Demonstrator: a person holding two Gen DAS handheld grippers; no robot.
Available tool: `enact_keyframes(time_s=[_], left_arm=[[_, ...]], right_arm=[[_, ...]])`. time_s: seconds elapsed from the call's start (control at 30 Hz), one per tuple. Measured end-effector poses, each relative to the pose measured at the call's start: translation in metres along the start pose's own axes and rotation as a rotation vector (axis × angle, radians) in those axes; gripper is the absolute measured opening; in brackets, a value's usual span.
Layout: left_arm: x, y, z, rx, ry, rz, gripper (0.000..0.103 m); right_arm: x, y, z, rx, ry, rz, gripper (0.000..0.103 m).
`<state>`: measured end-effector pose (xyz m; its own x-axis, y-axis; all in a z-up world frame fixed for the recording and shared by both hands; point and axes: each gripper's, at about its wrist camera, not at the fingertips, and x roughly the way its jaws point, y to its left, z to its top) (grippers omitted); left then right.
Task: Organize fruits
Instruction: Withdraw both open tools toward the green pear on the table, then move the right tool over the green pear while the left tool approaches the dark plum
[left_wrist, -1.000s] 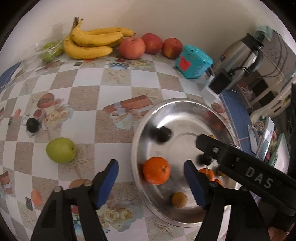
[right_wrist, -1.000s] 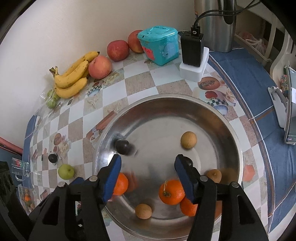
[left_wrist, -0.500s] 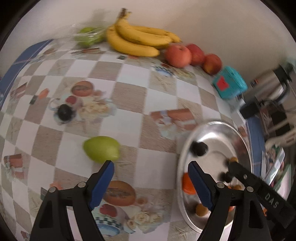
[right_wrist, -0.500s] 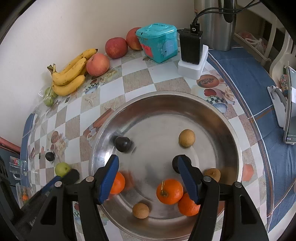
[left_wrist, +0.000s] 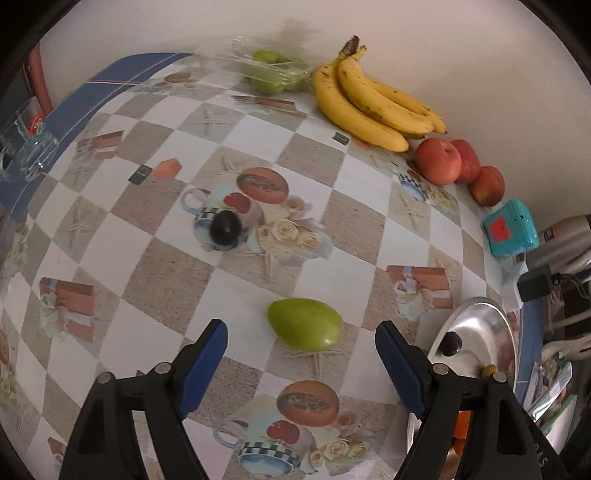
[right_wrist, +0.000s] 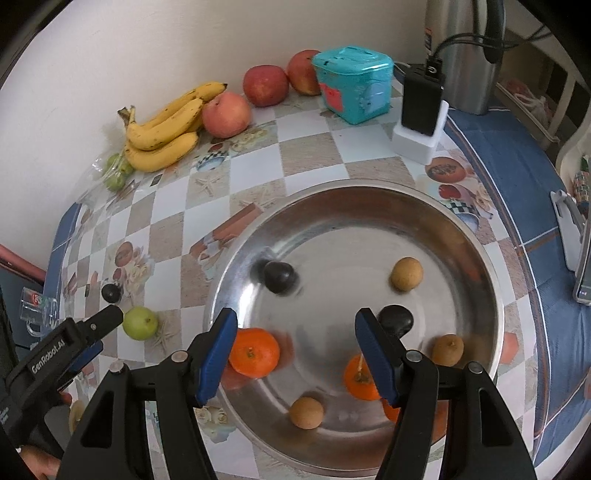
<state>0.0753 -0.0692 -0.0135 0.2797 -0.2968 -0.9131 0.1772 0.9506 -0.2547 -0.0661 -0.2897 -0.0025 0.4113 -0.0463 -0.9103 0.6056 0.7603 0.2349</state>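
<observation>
A green pear-like fruit (left_wrist: 304, 325) lies on the checkered tablecloth, straight ahead of my left gripper (left_wrist: 301, 326). That gripper is open, its blue pads wide on either side and clear of the fruit. My right gripper (right_wrist: 295, 314) hangs open over the steel bowl (right_wrist: 369, 192) with nothing between its pads. Inside the bowl are oranges (right_wrist: 255, 352), three brown longans (right_wrist: 406, 273) and two dark plums (right_wrist: 279, 277). The right wrist view also shows the left gripper (right_wrist: 103, 332) beside the green fruit (right_wrist: 140, 322).
Another dark plum (left_wrist: 225, 229) sits on the cloth. Bananas (left_wrist: 369, 103), three red apples (left_wrist: 439, 166) and bagged green fruit (left_wrist: 273, 72) line the wall. A teal box (right_wrist: 352, 83), a charger (right_wrist: 421, 110) and a metal flask (right_wrist: 461, 55) stand beyond the bowl.
My left gripper swung left, away from the bowl, to the green fruit on the cloth, rolling as it went and opening a little wider. The right gripper stayed over the bowl.
</observation>
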Motion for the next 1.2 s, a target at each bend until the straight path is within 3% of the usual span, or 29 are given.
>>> enact_keyframes(time_s=[0.13, 0.2, 0.33, 0.5, 0.63, 0.7, 0.97, 1.07, 1.2], left_arm=[[0.001, 0.001, 0.0, 0.0, 0.001, 0.01, 0.089], [0.002, 0.001, 0.0, 0.0, 0.006, 0.014, 0.099], [0.003, 0.003, 0.0, 0.0, 0.003, 0.034, 0.102], [0.008, 0.009, 0.0, -0.003, 0.016, 0.084, 0.103], [0.01, 0.015, 0.0, -0.017, 0.022, 0.113, 0.103], [0.011, 0.017, 0.0, -0.024, 0.029, 0.117, 0.103], [0.011, 0.017, -0.001, -0.02, 0.023, 0.137, 0.103], [0.01, 0.018, -0.001, -0.019, 0.015, 0.14, 0.103], [0.008, 0.019, 0.0, -0.019, 0.007, 0.135, 0.103]], right_arm=[[0.0, 0.008, 0.0, -0.03, 0.001, -0.002, 0.067], [0.001, 0.011, 0.0, -0.044, 0.003, -0.005, 0.067], [0.003, 0.013, 0.0, -0.063, 0.003, -0.018, 0.067], [0.004, 0.015, -0.001, -0.079, 0.002, -0.026, 0.077], [0.004, 0.017, -0.001, -0.092, 0.0, -0.03, 0.078], [0.005, 0.017, -0.001, -0.097, -0.004, -0.04, 0.083], [0.005, 0.017, -0.001, -0.104, -0.013, -0.055, 0.084], [0.005, 0.017, 0.0, -0.105, -0.021, -0.061, 0.098], [0.003, 0.016, 0.0, -0.102, -0.035, -0.055, 0.098]])
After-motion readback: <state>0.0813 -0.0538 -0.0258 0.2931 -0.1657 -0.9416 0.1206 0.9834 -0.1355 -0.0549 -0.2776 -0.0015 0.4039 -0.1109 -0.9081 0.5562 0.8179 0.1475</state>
